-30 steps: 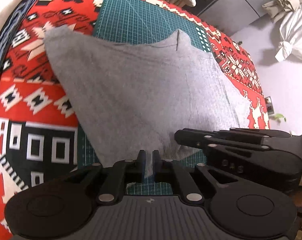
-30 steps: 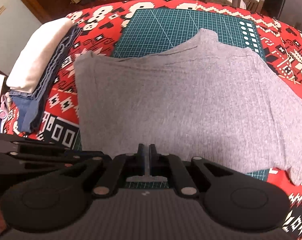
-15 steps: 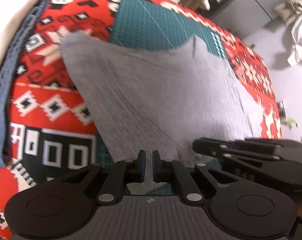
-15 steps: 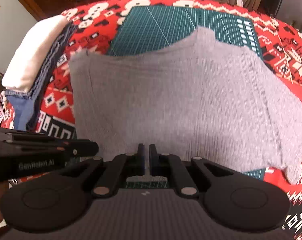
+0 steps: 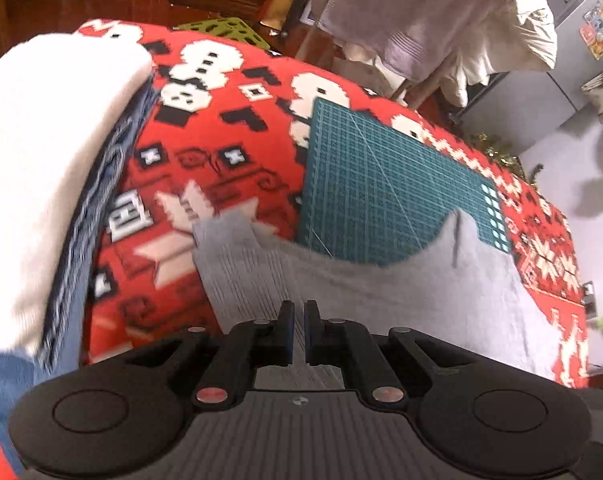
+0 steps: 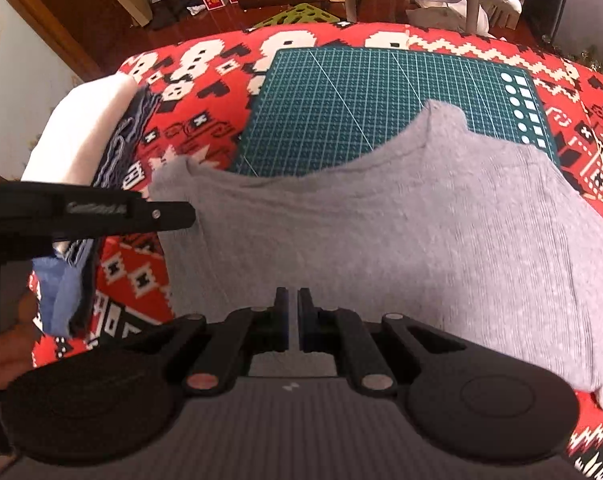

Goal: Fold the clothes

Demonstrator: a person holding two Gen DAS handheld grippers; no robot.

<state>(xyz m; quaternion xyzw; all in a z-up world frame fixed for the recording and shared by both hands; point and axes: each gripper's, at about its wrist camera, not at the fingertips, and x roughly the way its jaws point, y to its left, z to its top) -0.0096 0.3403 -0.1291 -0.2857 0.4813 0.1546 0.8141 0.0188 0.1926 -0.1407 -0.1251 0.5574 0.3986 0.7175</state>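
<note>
Both grippers pinch the near edge of the grey garment (image 6: 381, 236). On the left gripper (image 5: 297, 334) the jaws stand nearly together, only a thin slit between the fingers, and ribbed grey cloth runs into that slit. The right gripper (image 6: 293, 320) looks the same: fingers drawn close, a narrow gap, grey fabric caught in it at the hem.

Seen from the right wrist, the left gripper reaches in from the left edge, level and pointing right, its tip at the garment's left border; part of a hand (image 6: 5, 336) shows under it, wrapped round the handle.

From the jaws the garment spreads away, its far edge lying over the green cutting mat (image 6: 365, 92) and its right side sloping down towards the red patterned cloth (image 6: 209, 60) that covers the surface. To the left, well apart from the garment's body, sits a stack of folded clothes (image 5: 49, 184), white on top, blue denim beneath. Pale laundry (image 5: 433, 20) hangs beyond the far edge.
</note>
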